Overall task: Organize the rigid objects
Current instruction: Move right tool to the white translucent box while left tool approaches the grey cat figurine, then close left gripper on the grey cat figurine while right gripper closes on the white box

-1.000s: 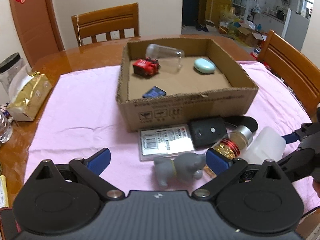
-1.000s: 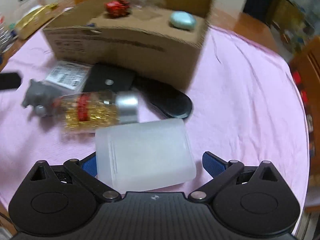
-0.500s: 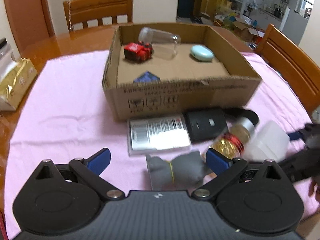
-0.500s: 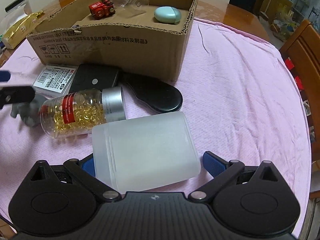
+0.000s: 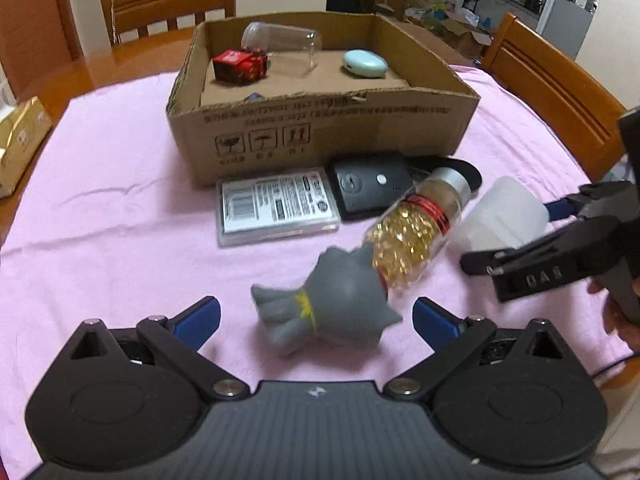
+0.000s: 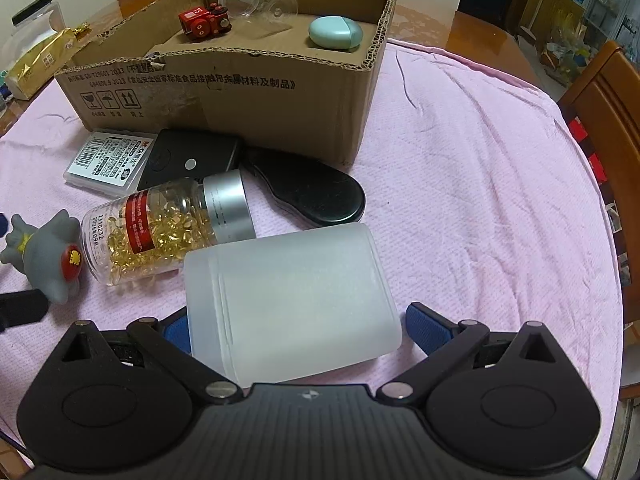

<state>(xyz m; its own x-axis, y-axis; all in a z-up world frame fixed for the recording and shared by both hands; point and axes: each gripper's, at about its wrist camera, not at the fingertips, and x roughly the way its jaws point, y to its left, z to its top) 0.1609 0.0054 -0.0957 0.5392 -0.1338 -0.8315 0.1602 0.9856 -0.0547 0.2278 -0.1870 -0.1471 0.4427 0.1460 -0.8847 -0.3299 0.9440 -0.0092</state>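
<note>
Compared with a second ago, my left gripper has closed in on the grey toy figure, which now lies between its spread blue fingertips without touching either. Left wrist view: the toy lies on its side on the pink cloth, its head against the capsule bottle, whose silver cap points toward the cardboard box. Printed handling pictograms and a line of small characters, too blurred to read, mark the box front. Inside the box lie a red toy train, a clear jar on its side and a mint oval case. A clear flat case with a barcode label and a black pouch lie just before the box. My right gripper enters at right, around the frosted container. Right wrist view: the right gripper stands wide open, the frosted container lying between its fingertips. The capsule bottle bears a red label and the stamp "2310232 / 2026年09月". The box reads "GB/T29601 2013" and "食品安全国家标准食品接触用金属材料及制品".
</note>
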